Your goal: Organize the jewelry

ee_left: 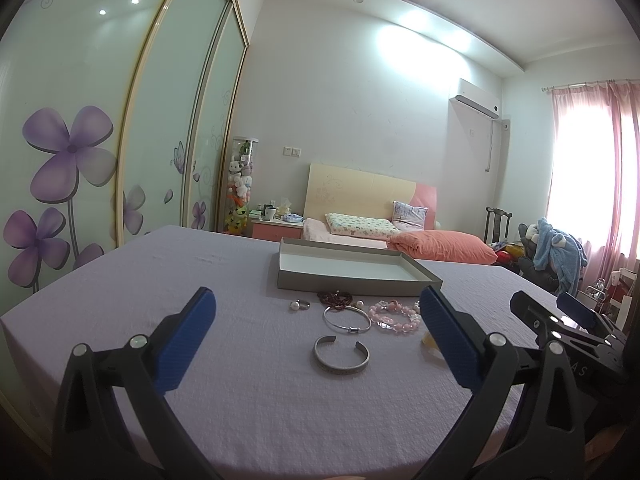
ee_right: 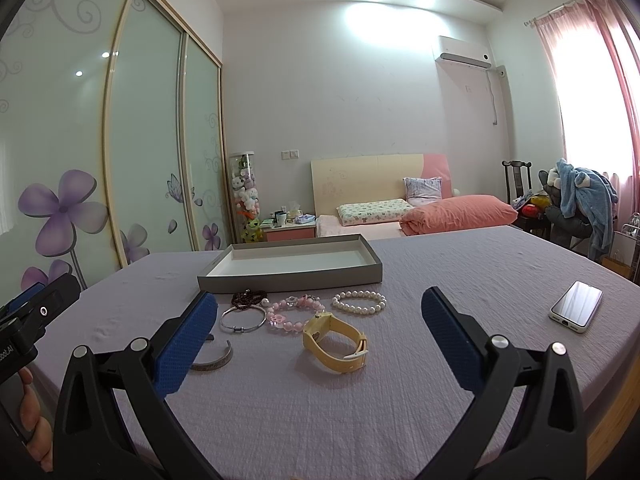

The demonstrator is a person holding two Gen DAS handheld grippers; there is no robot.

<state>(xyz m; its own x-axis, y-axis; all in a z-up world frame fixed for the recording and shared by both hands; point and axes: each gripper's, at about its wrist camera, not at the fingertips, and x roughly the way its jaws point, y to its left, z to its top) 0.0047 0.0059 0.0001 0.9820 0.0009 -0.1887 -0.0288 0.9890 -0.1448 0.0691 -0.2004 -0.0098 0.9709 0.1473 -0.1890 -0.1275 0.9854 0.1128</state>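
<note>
Both the left gripper (ee_left: 318,334) and right gripper (ee_right: 320,334) gape wide over bare cloth at frame bottom, the grey tray (ee_right: 288,276) lying crosswise mid-frame.

Partial lettering "bot.AI" showed on the left gripper (ee_right: 24,320) body; "AS" appeared on the right gripper (ee_left: 560,312) body.

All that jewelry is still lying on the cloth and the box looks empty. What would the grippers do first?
Probably lower the open left gripper onto the silver cuff bracelet, which lies nearest, framed by its spread jaws, then carry it to the empty grey box.
</note>
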